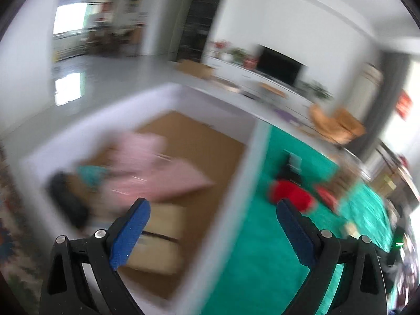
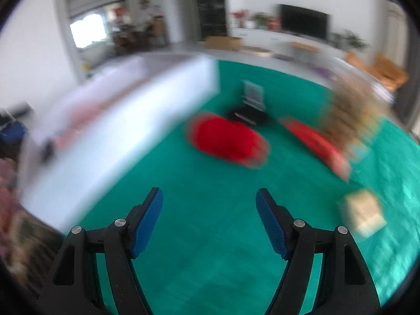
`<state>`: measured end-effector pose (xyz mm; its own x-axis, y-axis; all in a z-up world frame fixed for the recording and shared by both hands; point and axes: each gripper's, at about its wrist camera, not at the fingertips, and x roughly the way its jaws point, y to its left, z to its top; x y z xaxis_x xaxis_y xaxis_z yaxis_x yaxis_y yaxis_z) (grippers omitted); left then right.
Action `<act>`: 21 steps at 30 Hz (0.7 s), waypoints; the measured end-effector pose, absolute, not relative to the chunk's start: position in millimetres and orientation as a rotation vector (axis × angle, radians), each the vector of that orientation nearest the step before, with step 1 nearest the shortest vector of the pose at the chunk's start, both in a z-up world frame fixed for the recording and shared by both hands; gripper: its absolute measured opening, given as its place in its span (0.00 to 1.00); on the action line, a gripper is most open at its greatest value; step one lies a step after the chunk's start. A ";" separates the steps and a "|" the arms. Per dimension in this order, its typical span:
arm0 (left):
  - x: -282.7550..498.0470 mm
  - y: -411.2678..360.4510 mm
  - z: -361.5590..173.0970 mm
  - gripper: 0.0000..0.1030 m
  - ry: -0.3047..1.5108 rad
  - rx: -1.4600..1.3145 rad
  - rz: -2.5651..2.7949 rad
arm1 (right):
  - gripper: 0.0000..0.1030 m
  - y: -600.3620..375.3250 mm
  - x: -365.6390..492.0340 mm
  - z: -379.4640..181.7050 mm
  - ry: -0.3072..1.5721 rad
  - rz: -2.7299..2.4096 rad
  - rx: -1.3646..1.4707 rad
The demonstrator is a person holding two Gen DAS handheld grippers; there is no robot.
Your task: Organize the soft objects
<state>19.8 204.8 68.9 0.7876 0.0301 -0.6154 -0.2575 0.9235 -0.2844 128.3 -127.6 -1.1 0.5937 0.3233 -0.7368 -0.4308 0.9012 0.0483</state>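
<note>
Though blurred, pink cloth (image 1: 155,168) boxed.

Your left wrist view smears everything in the white box (image 1: 231,183): the pink cloth (image 1: 155,170), a teal scrap (image 1: 92,173) and a dark lump (image 1: 68,202) have no readable outline. In your right wrist view the red soft item (image 2: 228,139) is streaked, the tan furry thing (image 2: 349,115) beside the red-orange piece (image 2: 317,141) cannot be identified, and the pale square (image 2: 363,211) stays unclear
</note>
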 end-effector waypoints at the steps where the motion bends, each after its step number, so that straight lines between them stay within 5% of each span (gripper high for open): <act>1: 25.4 186.2 64.8 0.96 0.665 -0.358 0.115 | 0.74 -157.1 124.0 -12.5 0.830 0.381 -0.146; 11: 92.3 48.6 -32.3 0.96 0.899 -0.266 -0.060 | 0.74 -274.2 107.0 -59.9 0.884 0.156 -0.080; 21: 104.9 19.5 -63.8 0.96 0.915 -0.149 0.045 | 0.74 -288.9 98.8 -63.0 0.890 0.137 -0.028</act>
